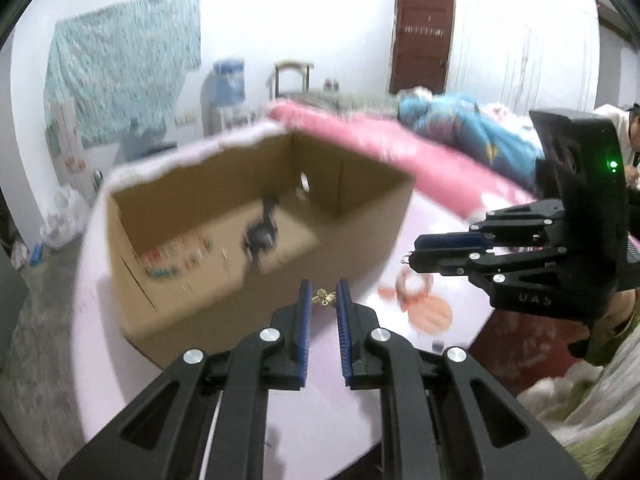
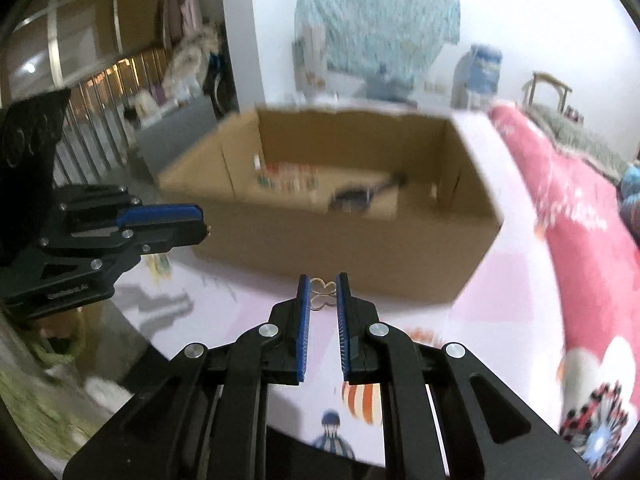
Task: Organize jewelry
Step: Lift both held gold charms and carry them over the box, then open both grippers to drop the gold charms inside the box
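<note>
We see the left gripper (image 1: 324, 294) pinching a small golden ornament (image 1: 325, 297) between its blue pads, just in front of the near wall of the open cardboard box (image 1: 360, 240) on the pink table (image 1: 300, 420). The right gripper (image 2: 323, 290) pinches a pale butterfly-shaped piece (image 2: 322, 292) in the same way, also just before this box and apart from its wall. Inside the box lie some small coloured items (image 1: 176, 258) and a dark object (image 1: 260, 236), perhaps more jewelry, but the blur hides what they are.
</note>
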### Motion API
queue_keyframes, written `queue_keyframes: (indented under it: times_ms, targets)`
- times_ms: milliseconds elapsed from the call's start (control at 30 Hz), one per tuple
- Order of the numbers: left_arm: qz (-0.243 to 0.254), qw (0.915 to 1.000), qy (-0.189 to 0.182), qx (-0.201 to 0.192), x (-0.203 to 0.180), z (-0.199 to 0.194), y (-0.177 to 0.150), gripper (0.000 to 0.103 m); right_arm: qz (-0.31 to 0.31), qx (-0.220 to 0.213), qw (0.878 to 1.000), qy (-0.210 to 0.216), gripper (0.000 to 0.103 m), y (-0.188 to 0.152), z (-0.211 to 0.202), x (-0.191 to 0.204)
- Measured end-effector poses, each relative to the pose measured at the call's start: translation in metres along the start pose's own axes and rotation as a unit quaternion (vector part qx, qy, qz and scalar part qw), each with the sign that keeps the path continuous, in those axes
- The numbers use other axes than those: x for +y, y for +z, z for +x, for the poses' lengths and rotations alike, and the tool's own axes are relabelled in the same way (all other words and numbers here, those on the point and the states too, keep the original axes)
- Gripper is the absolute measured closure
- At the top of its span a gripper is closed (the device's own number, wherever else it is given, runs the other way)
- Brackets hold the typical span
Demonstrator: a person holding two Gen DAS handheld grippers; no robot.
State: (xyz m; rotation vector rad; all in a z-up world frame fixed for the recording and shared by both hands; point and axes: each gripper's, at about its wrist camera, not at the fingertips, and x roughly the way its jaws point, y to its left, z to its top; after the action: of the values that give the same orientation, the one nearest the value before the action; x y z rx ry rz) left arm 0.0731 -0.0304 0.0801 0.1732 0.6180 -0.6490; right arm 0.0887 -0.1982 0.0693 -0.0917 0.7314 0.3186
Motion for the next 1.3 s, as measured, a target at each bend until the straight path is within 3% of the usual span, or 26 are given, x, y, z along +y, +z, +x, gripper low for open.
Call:
queue_keyframes:
  times_ms: [133, 200, 300, 400, 567, 767, 1000, 1167, 1267, 1300]
  targets:
    - [0.014, 0.9992, 0.026, -0.025, 0.015, -0.009, 0.025, 0.091, -0.004, -0.05, 0.999, 0.017, 0.092, 0.03, -0.011, -0.006]
    - [0.019, 0.9986, 0.048, -0.008, 0.028, 0.002, 0.035, 0.091, 0.001, -0.059, 0.998, 0.029, 0.092, 0.047, -0.004, -0.01]
    - [-0.006, 0.9972, 0.065, 0.036, 0.054, 0.03, 0.042, 0.091, 0.014, -0.041, 0.998, 0.039, 0.092, 0.061, 0.023, -0.018]
    - [-0.039, 0.9955, 0.059, 0.063, 0.074, 0.051, 0.041, 0.091, 0.042, -0.002, 0.998, 0.051, 0.092, 0.065, 0.053, -0.032]
    - [-0.085, 0.9915, 0.039, 0.091, 0.094, 0.072, 0.036, 0.091, 0.05, 0.018, 0.997, 0.051, 0.089, 0.064, 0.067, -0.036]
    - [-0.109, 0.9891, 0.041, 0.09, 0.103, 0.075, 0.034, 0.091, 0.059, 0.006, 0.997, 0.045, 0.082, 0.064, 0.056, -0.043]
    - [-0.114, 0.9901, 0.056, 0.061, 0.104, 0.055, 0.038, 0.09, 0.087, -0.025, 0.995, 0.027, 0.074, 0.062, 0.03, -0.06]
    - [-0.117, 0.9907, 0.063, 0.029, 0.096, 0.029, 0.039, 0.078, 0.105, -0.047, 0.993, 0.013, 0.064, 0.056, 0.007, -0.067]
    - [-0.106, 0.9923, 0.063, 0.009, 0.085, 0.01, 0.039, 0.062, 0.113, -0.06, 0.992, 0.0, 0.055, 0.051, -0.006, -0.07]
    - [-0.099, 0.9928, 0.067, 0.002, 0.08, 0.003, 0.038, 0.051, 0.118, -0.064, 0.991, -0.006, 0.054, 0.048, -0.013, -0.071]
